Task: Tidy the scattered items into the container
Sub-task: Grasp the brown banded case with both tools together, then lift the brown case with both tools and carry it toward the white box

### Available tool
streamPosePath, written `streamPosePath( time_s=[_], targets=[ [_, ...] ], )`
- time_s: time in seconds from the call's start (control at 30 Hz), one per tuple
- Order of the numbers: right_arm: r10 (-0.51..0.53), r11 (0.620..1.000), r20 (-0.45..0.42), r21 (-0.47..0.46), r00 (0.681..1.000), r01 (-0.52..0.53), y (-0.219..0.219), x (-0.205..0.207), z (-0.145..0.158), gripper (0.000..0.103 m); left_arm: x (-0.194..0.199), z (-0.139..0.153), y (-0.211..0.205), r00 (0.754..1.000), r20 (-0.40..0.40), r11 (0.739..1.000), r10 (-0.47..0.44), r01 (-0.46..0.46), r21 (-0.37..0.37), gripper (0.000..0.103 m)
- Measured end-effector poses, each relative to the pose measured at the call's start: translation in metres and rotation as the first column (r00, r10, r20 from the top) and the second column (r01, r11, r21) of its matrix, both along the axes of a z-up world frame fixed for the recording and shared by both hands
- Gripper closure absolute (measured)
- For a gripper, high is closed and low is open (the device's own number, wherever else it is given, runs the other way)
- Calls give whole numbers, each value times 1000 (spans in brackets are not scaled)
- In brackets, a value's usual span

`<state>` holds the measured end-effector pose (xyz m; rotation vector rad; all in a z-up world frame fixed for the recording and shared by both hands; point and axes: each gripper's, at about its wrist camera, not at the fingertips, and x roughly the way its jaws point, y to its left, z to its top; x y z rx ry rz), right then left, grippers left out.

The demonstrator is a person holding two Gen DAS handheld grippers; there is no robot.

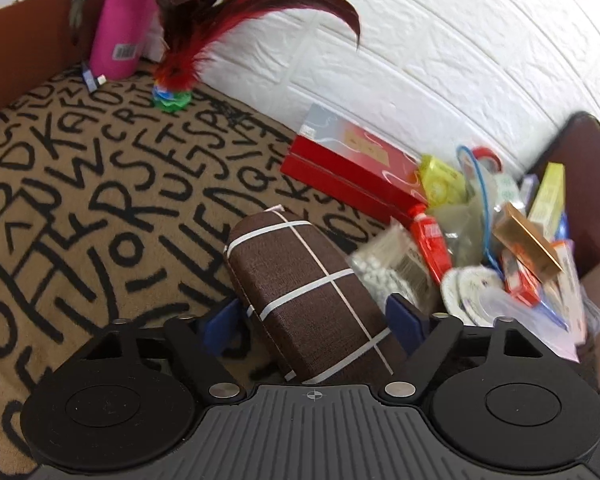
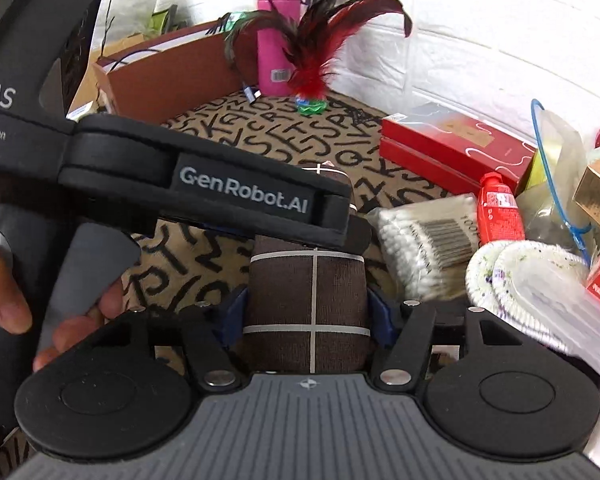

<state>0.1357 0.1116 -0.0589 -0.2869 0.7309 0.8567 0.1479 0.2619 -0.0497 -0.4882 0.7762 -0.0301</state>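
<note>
Left wrist view first: my left gripper point(image 1: 314, 320) has its blue pads either side of the brown checked case point(image 1: 312, 300), but I see a gap on both sides, so I judge it open around the case, not clamping. From the right wrist view, my right gripper point(image 2: 308, 316) straddles the near end of that case point(image 2: 308, 304), pads hard against its sides, gripping it. I take it both tongs are on it because it is long and bulky. It lies on the lettered cloth point(image 1: 100, 200), near the middle. The other gripper's arm crosses in front, hiding the case's far end. Just right of it sits a cotton-bud pack point(image 2: 428, 236), then a red tube point(image 2: 500, 208) and the piled clutter. Further back, a red box point(image 2: 452, 148) lies by the white wall. At the far edge stand a feather toy point(image 2: 316, 76) and pink bottle point(image 2: 278, 36), beside the brown cardboard wall point(image 2: 172, 80), probably the container.
</note>
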Motion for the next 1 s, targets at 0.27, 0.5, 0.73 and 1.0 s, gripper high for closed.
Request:
streamPosePath(
  time_s=[0.27, 0.5, 0.73, 1.0],
  targets=[
    [-36, 999, -31, -10, 999, 36, -37, -49, 2, 37, -49, 1, -30, 1000, -21, 998, -23, 21, -55, 33],
    [-138, 990, -17, -33, 990, 137, -122, -117, -2, 37, -101, -4, -108, 986, -28, 984, -165, 162, -76, 33],
    [-352, 935, -89, 13, 932, 354, -222, -178, -3, 35, -130, -13, -202, 927, -18, 919, -374, 368, -143, 26],
    [-384, 915, -147, 69, 912, 396, -253, -200, -2, 32, -143, -7, -242, 910, -55, 910, -412, 406, -85, 20]
  ],
)
